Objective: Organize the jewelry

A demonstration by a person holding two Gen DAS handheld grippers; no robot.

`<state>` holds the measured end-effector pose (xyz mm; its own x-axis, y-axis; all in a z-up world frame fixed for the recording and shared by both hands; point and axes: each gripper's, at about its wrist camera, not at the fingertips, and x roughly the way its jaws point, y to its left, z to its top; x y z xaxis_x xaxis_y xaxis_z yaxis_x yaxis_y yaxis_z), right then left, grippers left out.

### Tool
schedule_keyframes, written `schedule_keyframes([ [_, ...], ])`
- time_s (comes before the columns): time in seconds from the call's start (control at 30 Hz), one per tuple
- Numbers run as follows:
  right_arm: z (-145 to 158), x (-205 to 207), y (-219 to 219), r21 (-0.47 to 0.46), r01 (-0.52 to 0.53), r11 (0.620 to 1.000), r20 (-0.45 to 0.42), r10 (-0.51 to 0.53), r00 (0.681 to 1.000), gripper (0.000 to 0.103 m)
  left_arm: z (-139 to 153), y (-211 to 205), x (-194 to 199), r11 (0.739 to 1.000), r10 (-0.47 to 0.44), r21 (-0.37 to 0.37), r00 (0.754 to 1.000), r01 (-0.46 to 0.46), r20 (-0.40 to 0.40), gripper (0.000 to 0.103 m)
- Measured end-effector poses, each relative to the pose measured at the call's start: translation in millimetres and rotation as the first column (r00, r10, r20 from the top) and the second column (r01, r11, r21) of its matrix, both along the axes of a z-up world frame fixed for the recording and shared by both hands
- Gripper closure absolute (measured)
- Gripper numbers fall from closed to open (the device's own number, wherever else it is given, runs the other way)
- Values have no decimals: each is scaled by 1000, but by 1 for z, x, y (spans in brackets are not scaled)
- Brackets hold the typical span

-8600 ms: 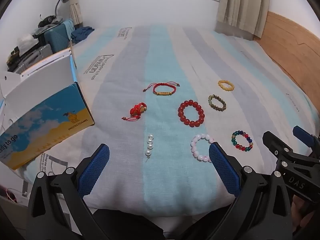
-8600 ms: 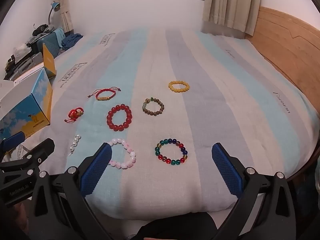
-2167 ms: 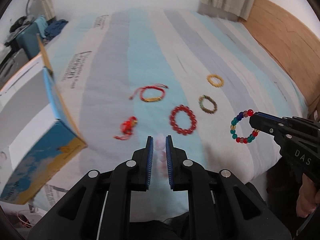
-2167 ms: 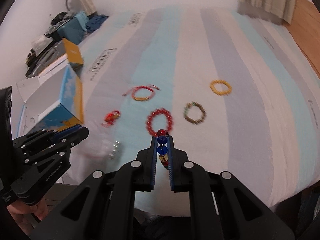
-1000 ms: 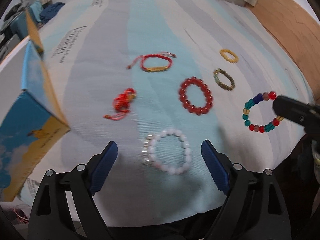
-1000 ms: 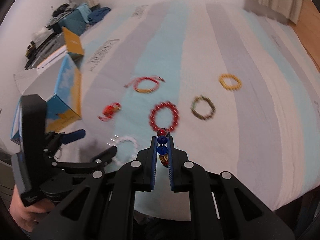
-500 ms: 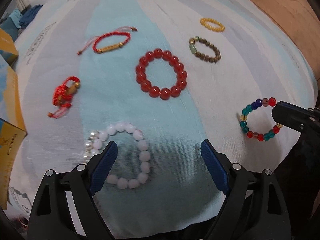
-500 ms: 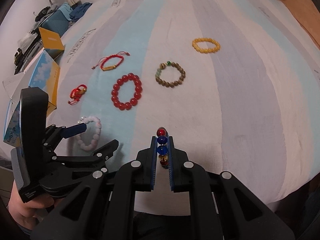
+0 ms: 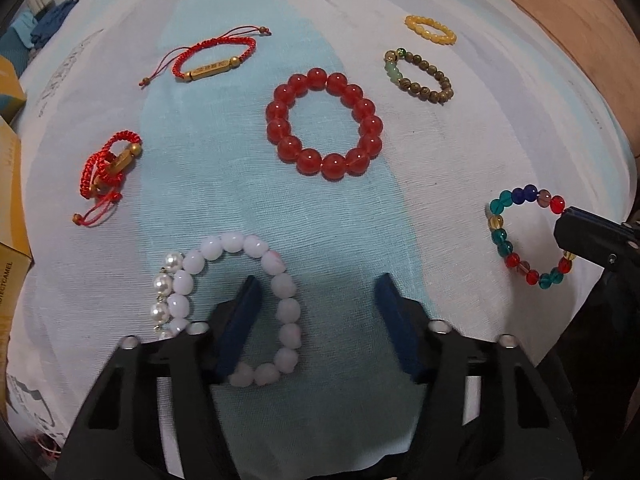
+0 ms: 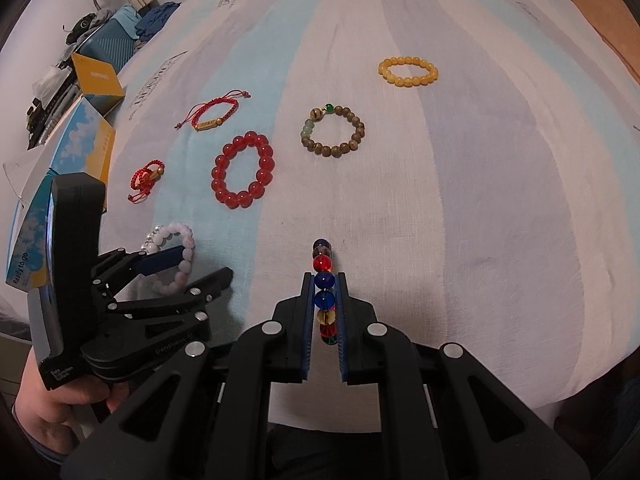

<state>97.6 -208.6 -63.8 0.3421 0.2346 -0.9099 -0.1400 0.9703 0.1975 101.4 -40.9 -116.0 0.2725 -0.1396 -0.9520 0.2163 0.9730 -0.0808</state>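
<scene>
Counting across the striped bedsheet (image 9: pixel 500 92), there are eight pieces of jewelry: one large red bead bracelet (image 9: pixel 323 126), one brown wooden bead bracelet (image 9: pixel 418 76) with a few green beads, one yellow bead bracelet (image 9: pixel 430 29), two red cord bracelets, one pale pink bead bracelet (image 9: pixel 240 304), one short pearl strand (image 9: pixel 163 294) and one multicolour glass bead bracelet (image 9: pixel 529 236). Of the cord pair, the open cord bracelet (image 9: pixel 211 58) with its gold bar lies far left of the red beads, and the bunched cord bracelet (image 9: pixel 105 168) sits nearer, beside the blue and yellow box (image 10: pixel 68 168) at the sheet's left edge. The left gripper (image 9: pixel 318 322) stands wide apart and low over the sheet; its left finger lies inside the ring of the pale pink bead bracelet and its right finger outside it, so the ring's right side sits between them without being pinched. The pearl strand touches the outer left side of that same ring. The right gripper (image 10: pixel 324 312) is closed narrowly on the multicolour glass bead bracelet, seen edge-on from its own camera with beads stacked between the blue pads and a few poking past the tips; from the left camera the ring hangs off the gripper's tip, close over the right part of the sheet, well apart from the pink one.
</scene>
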Motion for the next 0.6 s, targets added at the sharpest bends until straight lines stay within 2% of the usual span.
schedule_keyframes([
  [0.03, 0, 0, 1, 1, -1, 1000, 1, 1, 1000, 94, 1, 1, -1, 1000, -4, -10, 1000, 4, 0, 58],
  [0.13, 1, 0, 2, 1, -4, 1000, 6, 4, 1000, 94, 3, 6, -3, 999, -16, -35, 1000, 16, -2, 77],
  [0.17, 2, 0, 3, 2, -5, 1000, 9, 5, 1000, 94, 4, 8, -3, 998, -14, -54, 1000, 14, -3, 89],
  [0.2, 3, -1, 4, 2, -5, 1000, 11, 5, 1000, 94, 5, 11, -3, 997, -15, -73, 1000, 14, -5, 92],
  [0.6, 24, -4, 12, 6, -10, 1000, 45, 10, 999, 94, 41, 20, -9, 996, -15, -91, 999, 19, 43, 93],
])
